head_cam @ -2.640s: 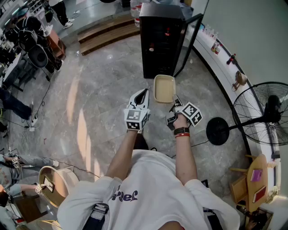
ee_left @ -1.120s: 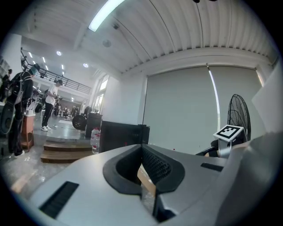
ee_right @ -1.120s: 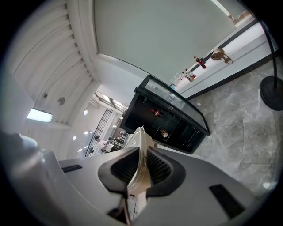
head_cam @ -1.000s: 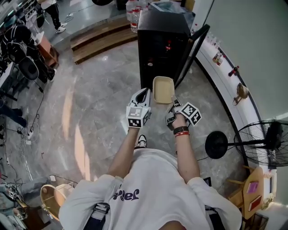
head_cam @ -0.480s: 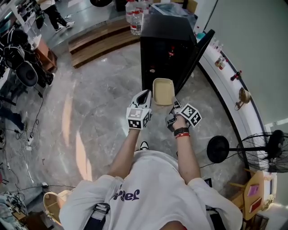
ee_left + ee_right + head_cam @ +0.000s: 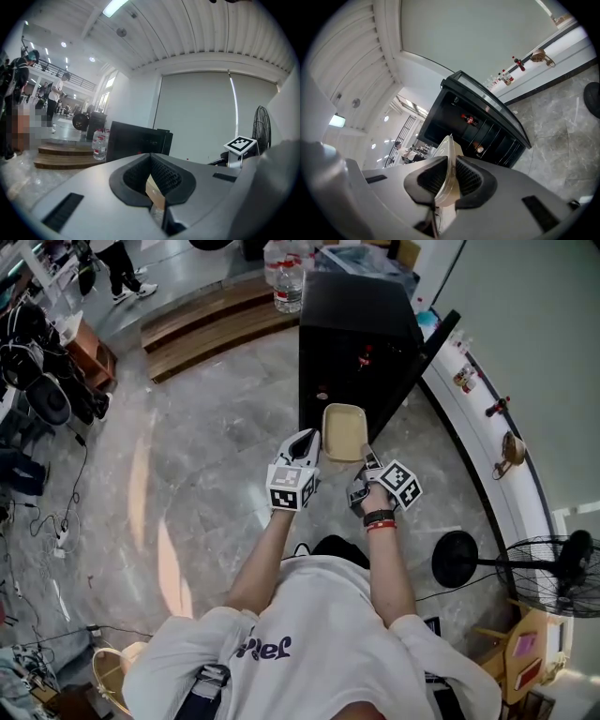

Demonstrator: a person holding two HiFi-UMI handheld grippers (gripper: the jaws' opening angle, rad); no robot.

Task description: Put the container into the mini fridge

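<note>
The right gripper (image 6: pixel 449 176) pinches the near short rim of the beige container (image 6: pixel 344 430). The container is open side up, its long axis pointing away from the person at the open black mini fridge (image 6: pixel 356 334), just short of it. The left gripper (image 6: pixel 151 180), alongside, is closed on a thin tan strip (image 6: pixel 154 193). Both forearms reach forward. The shirt lettering is unreadable.

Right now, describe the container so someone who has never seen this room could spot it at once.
Find the black mini fridge standing on the grey marble floor with its door swung open. Directly in front of it, the left gripper and right gripper pinch the container by its rim. It is the only shallow beige tray with rounded corners, open-topped and empty.
</note>
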